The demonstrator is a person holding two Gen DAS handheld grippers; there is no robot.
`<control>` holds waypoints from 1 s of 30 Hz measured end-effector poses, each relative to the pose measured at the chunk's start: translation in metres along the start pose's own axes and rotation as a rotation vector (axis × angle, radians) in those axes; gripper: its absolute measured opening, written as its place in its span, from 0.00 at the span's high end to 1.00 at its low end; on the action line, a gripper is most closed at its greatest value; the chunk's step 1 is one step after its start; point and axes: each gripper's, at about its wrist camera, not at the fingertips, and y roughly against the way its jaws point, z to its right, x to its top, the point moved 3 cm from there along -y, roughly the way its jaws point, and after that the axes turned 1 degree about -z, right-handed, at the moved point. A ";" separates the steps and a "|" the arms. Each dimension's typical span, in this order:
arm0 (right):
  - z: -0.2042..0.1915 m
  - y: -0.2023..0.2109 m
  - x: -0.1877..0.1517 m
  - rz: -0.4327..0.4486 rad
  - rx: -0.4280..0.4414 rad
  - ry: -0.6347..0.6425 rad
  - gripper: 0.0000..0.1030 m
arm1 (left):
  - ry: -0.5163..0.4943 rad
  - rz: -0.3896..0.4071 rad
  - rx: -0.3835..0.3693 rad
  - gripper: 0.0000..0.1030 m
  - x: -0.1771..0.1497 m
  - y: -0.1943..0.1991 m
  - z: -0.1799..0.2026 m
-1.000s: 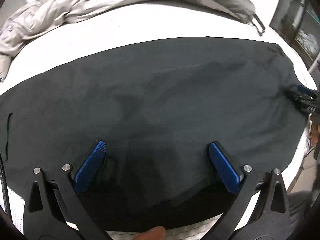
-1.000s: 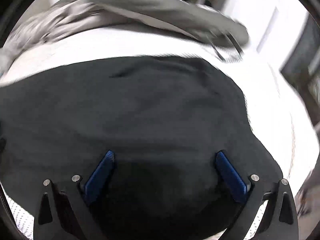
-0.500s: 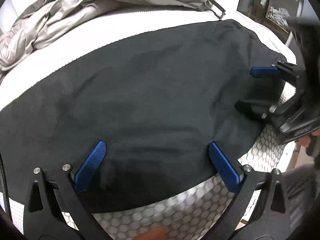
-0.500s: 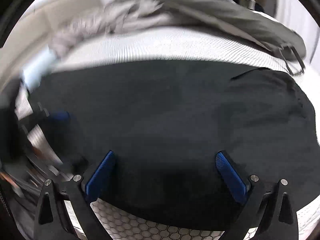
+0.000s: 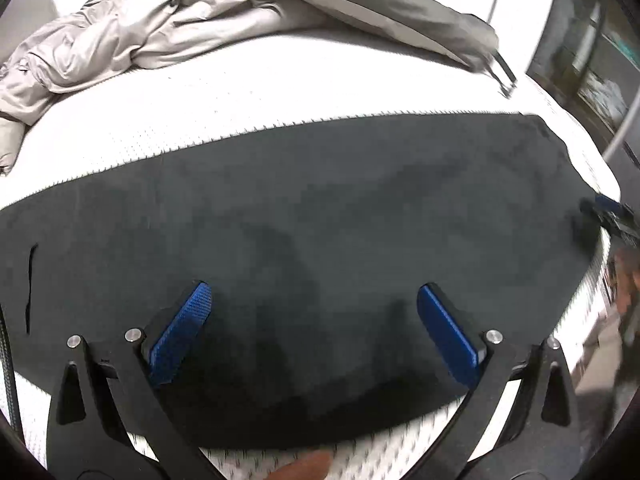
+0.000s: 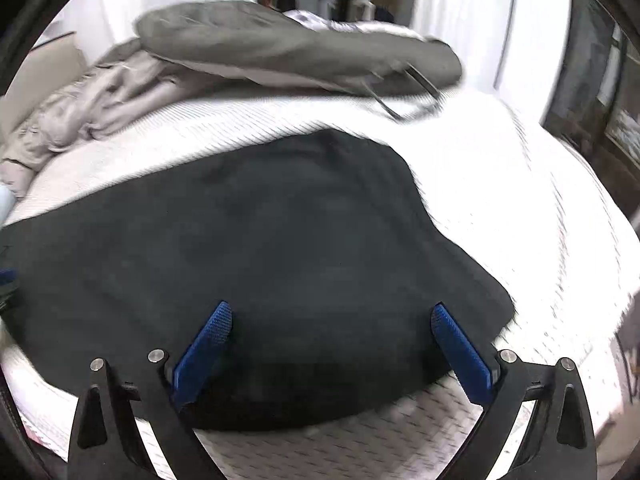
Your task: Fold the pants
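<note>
On the white quilted bed (image 5: pixel 280 92), the black pants (image 5: pixel 320 220) lie spread out flat, a broad dark sheet running nearly edge to edge across the left wrist view. The left gripper (image 5: pixel 314 330) hangs over the near part of the fabric, jaws wide apart, blue pads (image 5: pixel 182 332) well clear of each other and nothing caught between them. Whether the tips actually touch the cloth, I cannot tell. A thin slit or seam shows at the far left of the pants. At the right edge of this view, just at the end of the fabric, the blue tip of the right gripper (image 5: pixel 608 206) peeks in, blurred.

Over to the right wrist view: the right gripper (image 6: pixel 332 344) is also spread fully open, holding nothing, and poised over the near edge of the pants (image 6: pixel 260 260). Here the cloth ends in a rounded corner on the right, with bare honeycomb-patterned bed cover (image 6: pixel 500 200) beyond it. The picture is smeared with motion. At the far left edge a scrap of blue, the left gripper (image 6: pixel 6 278), just shows.

Behind the pants, apart from them, lies a crumpled beige jacket (image 5: pixel 132 40) and a grey garment (image 6: pixel 280 48) with a dangling strap.
</note>
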 end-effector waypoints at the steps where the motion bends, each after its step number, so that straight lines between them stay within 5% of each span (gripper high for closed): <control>1: -0.016 0.001 0.005 0.003 0.037 0.022 0.01 | 0.002 -0.002 0.011 0.01 0.006 -0.006 0.002; 9: -0.128 -0.042 0.025 -0.107 0.190 0.203 0.01 | -0.082 -0.099 0.072 0.00 0.016 -0.049 0.018; 13: -0.159 -0.072 0.023 -0.144 0.101 0.372 0.01 | -0.065 -0.111 0.054 0.00 0.016 -0.059 0.019; 16: -0.124 -0.072 0.026 -0.088 0.048 0.369 0.01 | -0.068 -0.108 0.036 0.00 0.018 -0.062 0.017; 19: -0.046 -0.083 0.039 -0.089 -0.137 0.192 0.02 | -0.080 -0.104 0.025 0.00 0.016 -0.061 0.012; 22: 0.016 -0.084 0.035 -0.100 -0.213 0.049 0.05 | -0.076 -0.107 0.018 0.00 0.012 -0.059 0.007; 27: 0.030 -0.064 0.033 -0.081 -0.232 0.016 0.04 | -0.078 -0.126 0.018 0.01 0.020 -0.053 0.009; 30: 0.005 -0.053 0.054 -0.044 -0.167 0.056 0.04 | -0.060 -0.059 0.014 0.01 0.039 -0.041 0.006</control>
